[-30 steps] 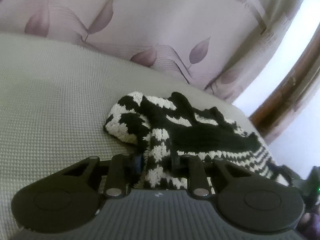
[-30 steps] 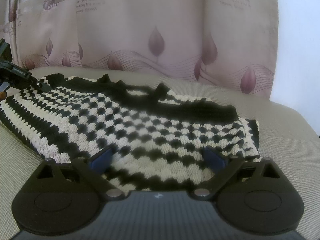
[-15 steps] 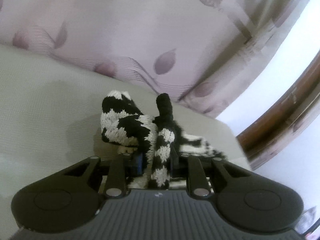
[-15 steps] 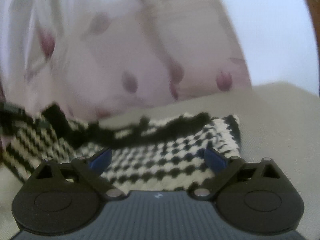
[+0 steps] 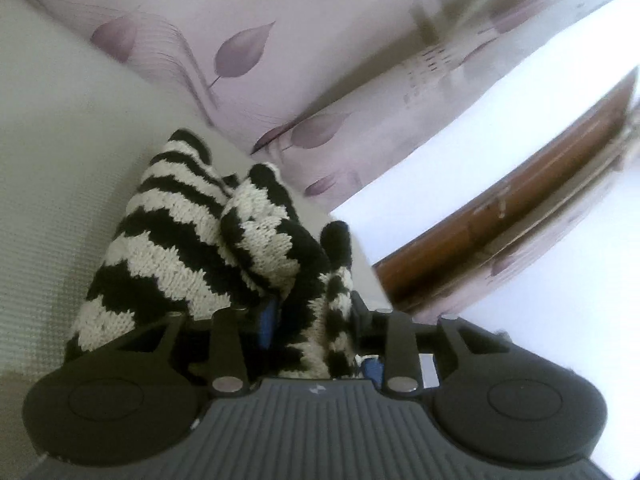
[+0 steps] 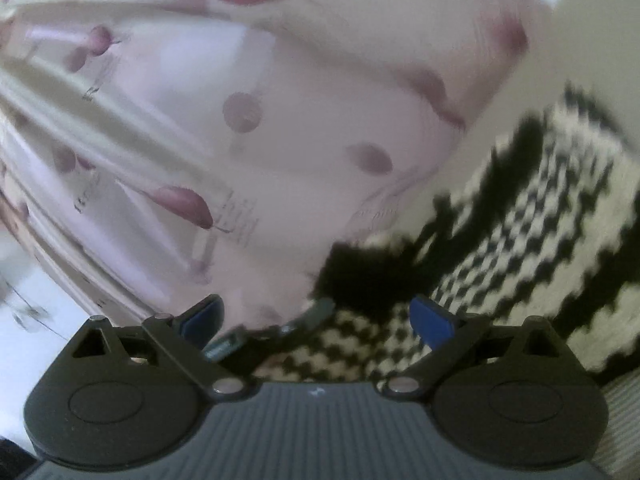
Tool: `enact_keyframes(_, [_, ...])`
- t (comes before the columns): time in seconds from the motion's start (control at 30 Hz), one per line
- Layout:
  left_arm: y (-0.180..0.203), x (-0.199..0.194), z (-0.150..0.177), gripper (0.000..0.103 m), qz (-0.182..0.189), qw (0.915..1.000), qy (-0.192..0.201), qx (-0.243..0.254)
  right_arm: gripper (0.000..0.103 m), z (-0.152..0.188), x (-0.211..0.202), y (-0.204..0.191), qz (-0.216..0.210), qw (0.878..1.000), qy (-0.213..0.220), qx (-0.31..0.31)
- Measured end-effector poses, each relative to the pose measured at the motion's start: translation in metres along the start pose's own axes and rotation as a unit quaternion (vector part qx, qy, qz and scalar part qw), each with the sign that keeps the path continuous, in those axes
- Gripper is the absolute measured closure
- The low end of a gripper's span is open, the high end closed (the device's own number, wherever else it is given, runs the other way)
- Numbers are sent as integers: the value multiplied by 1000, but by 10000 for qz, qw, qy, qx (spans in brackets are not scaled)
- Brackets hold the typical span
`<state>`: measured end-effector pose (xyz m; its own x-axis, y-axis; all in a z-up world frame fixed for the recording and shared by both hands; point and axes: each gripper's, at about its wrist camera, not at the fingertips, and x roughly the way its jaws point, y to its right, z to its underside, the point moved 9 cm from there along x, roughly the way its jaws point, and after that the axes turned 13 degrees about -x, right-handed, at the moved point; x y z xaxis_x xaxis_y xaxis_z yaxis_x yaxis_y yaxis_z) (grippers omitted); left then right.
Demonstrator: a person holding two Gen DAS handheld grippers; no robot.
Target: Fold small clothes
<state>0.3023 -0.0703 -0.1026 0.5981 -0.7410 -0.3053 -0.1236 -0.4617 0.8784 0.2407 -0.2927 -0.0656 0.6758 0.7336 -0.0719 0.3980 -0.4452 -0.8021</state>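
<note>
The pale grey woven cushion (image 5: pixel 60 168) carries the black-and-white knitted garment (image 5: pixel 180 232), bunched where a fold has been carried over. The left gripper (image 5: pixel 316 320) is opening with knit between its jaws (let it drop free before withdrawing). The right gripper (image 6: pixel 316 316) gapes wide, holding nothing, garment beneath.

Since a second ago the black-and-white knit garment (image 5: pixel 188 248) has bunched upward toward the leaf-print curtain (image 5: pixel 304 60) between the opening jaws of the left gripper (image 5: pixel 314 320), while the right gripper (image 6: pixel 316 316) has rolled, tilting its view.
</note>
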Motion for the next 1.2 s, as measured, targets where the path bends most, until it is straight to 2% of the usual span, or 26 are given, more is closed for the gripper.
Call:
enact_keyframes(0.03, [2,-1,2,49,198,9998,-7,33,2,2,2,3,-1,9999,-31,101])
enact_keyframes(0.07, [2,-3,3,41,391,9992,-13,23,2,3,6,6,3,9998,-69,210])
enact_keyframes(0.17, [7,-8,6,24,773,9970,-90,-10,2,3,16,12,-106,9984,-121,547])
enact_keyframes(0.33, [13,-16,16,12,1206,9920,-165,-336,2,7,29,20,-261,9944,-152,1008])
enact_keyframes(0.4, [16,-23,19,9,1398,9892,-119,-424,2,8,32,20,-226,9941,-255,1025])
enact_keyframes(0.5, [17,-38,24,9,1583,9849,-71,-703,2,7,41,24,-366,9891,-298,1394])
enact_keyframes(0.63, [18,-61,27,5,1748,9808,48,-863,2,12,44,22,-200,9904,-418,1304])
enact_keyframes(0.73, [10,-74,30,3,1605,9842,133,-729,2,15,46,20,-106,9914,-457,1224])
enact_keyframes(0.83, [-5,-83,39,2,1201,9916,204,-429,3,16,48,19,140,9924,-513,1106])
enact_keyframes(0.9, [-11,-89,45,2,1110,9929,298,-301,11,17,53,17,386,9935,-614,877])
enact_keyframes(0.97, [-18,-98,50,2,1062,9933,405,-206,29,20,60,16,627,9925,-837,631])
enact_keyframes(1.0, [-22,-101,52,2,1018,9936,464,-177,35,21,64,15,778,9914,-931,482])
enact_keyframes(1.07, [-28,-105,53,1,874,9946,529,-162,74,22,72,12,1097,9875,-1134,12])
enact_keyframes(1.13, [-32,-110,54,2,811,9948,603,-111,82,20,77,7,1335,9810,-1269,-603])
enact_keyframes(1.2, [-33,-115,56,1,778,9948,662,-11,85,8,76,1,1264,9801,-1228,-912])
